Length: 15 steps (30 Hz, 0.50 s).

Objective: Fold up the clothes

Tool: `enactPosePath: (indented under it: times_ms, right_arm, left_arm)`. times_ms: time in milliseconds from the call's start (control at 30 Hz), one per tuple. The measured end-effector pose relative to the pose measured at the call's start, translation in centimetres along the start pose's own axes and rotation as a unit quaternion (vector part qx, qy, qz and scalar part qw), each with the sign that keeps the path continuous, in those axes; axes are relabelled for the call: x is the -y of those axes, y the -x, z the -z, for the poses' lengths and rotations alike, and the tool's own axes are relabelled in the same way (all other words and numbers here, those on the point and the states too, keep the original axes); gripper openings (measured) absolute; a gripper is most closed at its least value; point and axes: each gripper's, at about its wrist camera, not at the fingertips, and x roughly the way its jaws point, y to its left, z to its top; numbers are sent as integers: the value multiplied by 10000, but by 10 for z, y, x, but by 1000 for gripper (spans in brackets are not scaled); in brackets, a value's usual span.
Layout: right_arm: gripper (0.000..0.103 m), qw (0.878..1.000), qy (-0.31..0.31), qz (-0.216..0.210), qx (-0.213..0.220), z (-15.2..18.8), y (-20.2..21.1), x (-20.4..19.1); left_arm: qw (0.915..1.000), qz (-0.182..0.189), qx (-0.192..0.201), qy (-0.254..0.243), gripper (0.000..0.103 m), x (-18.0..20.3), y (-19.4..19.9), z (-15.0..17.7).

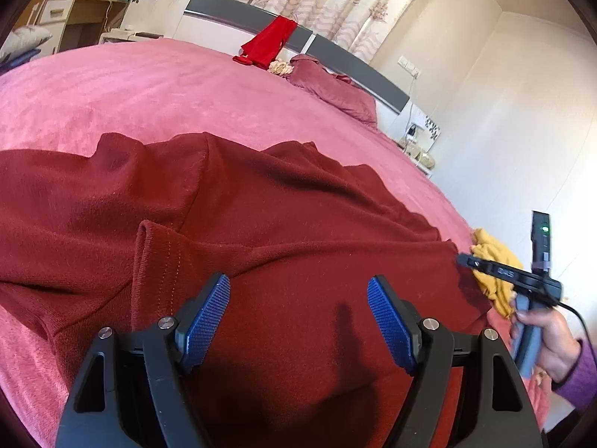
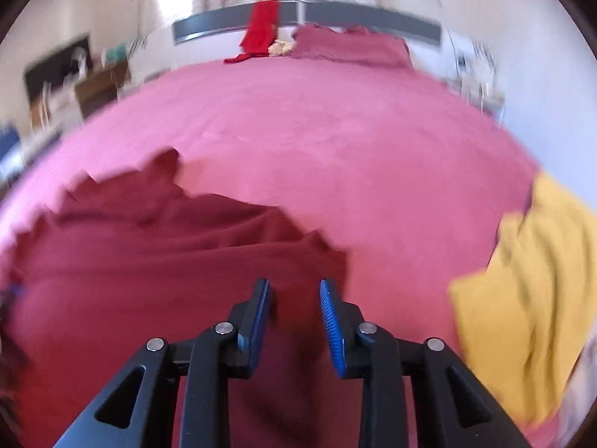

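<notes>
- Dark red garment lies spread on the pink bedspread, near edge of the bed, right under both my grippers. Sleeve with a ribbed cuff is laid across the body, so I read that as at least one fold-in; rest is wrinkled and not squared up.
- My call: this piece is part-folded, not a finished stack. How much folding is left I can't settle from here.
- Left gripper: fingers spread wide, nothing between the pads, hovering above the cloth.
- Right gripper: narrower gap, nothing clamped, tips over the garment's right edge. Right wrist view is motion-blurred, so contact is unclear. The hand holding it shows in the left view.
- Yellow garment sits bunched at the right of the bed, apart from the dark red one, not folded.
- Bright red garment hangs over the headboard, not folded.
- Count: 3 garments in view, 1 pillow, 2 grippers.
</notes>
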Motion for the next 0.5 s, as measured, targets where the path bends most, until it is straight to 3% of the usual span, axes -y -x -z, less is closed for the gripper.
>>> enactPosePath:
  times_ms: [133, 333, 433, 500]
  right_arm:
    - [31, 9982, -33, -487, -356, 14, 25, -48]
    - [32, 9922, 638, -1058, -186, 37, 21, -122]
    - [33, 9912, 715, -994, -501, 45, -10, -140]
    - [37, 9931, 626, -966, -234, 53, -13, -142]
  left_arm:
    - [9983, -96, 167, 553, 78, -21, 39, -4]
    - [9893, -238, 415, 1378, 78, -52, 97, -9]
    - [9763, -1239, 489, 1707, 79, -92, 143, -9]
    - [9641, -1787, 393, 1925, 79, -122, 168, -12]
